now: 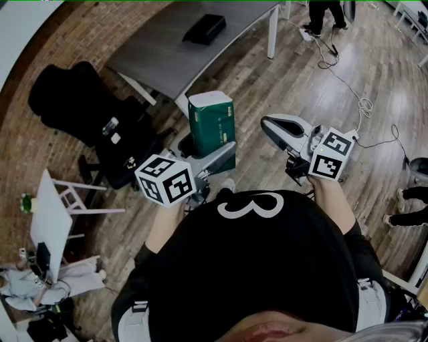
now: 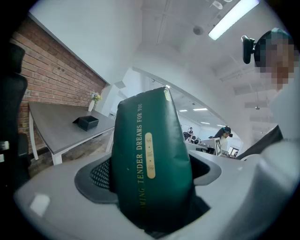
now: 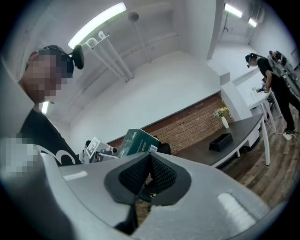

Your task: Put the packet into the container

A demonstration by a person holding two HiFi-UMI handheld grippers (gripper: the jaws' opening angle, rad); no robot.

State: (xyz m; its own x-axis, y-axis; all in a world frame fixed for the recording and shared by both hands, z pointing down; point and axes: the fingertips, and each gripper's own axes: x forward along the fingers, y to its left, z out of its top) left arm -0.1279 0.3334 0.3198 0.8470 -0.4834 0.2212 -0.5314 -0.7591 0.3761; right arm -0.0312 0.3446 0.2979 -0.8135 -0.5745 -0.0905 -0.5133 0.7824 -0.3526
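A dark green packet (image 1: 211, 123) with a white top and gold print stands upright between the jaws of my left gripper (image 1: 204, 151), held in the air over the wooden floor. In the left gripper view the packet (image 2: 151, 159) fills the gap, and both pads press on its sides. My right gripper (image 1: 273, 128) is to the right of the packet, apart from it, with its pads (image 3: 159, 174) closed together on nothing. The black container (image 1: 204, 29) lies on the grey table (image 1: 160, 53) beyond the packet, and shows too as a small black container (image 2: 87, 123) in the left gripper view.
A black office chair (image 1: 87, 110) stands left of the table by the brick wall. A white side table (image 1: 50, 220) with clutter under it is at the lower left. Cables (image 1: 361, 100) trail over the floor at the right, near another person's feet (image 1: 324, 19).
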